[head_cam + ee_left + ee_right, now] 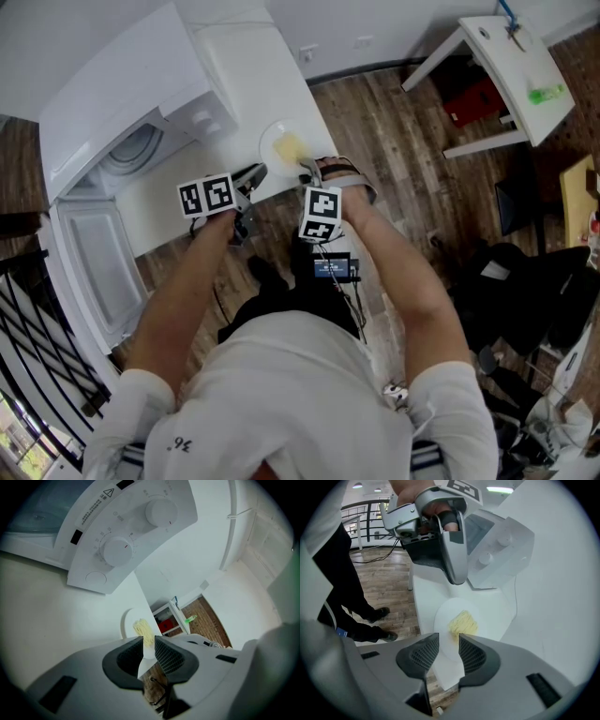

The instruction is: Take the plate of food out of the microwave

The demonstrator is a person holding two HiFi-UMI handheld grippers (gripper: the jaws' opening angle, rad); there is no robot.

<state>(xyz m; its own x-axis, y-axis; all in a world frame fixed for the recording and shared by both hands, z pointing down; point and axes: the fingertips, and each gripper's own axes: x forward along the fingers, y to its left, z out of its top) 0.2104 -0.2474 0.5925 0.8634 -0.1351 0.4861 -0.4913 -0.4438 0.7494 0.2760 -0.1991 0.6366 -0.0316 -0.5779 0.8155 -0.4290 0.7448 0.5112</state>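
Observation:
A white plate [279, 139] with a heap of yellow noodles [290, 147] lies on the white counter [169, 202], close to its front corner. Behind it stands the white microwave [131, 122] with its door [94, 262] swung open. My right gripper [306, 170] is at the plate's near rim; in the right gripper view its jaws [449, 641] are narrow around that rim [445, 616], one above and one below. My left gripper [255, 174] hovers just left of the plate with its jaws nearly together and nothing between them. The plate [129, 620] lies ahead of them [149, 641].
The microwave's two dials [161, 510] face the left gripper. A small white table [511, 75] with a green object stands at the far right, with a red box [478, 98] under it. Dark chairs [525, 291] crowd the right, and a black railing [37, 347] runs along the left.

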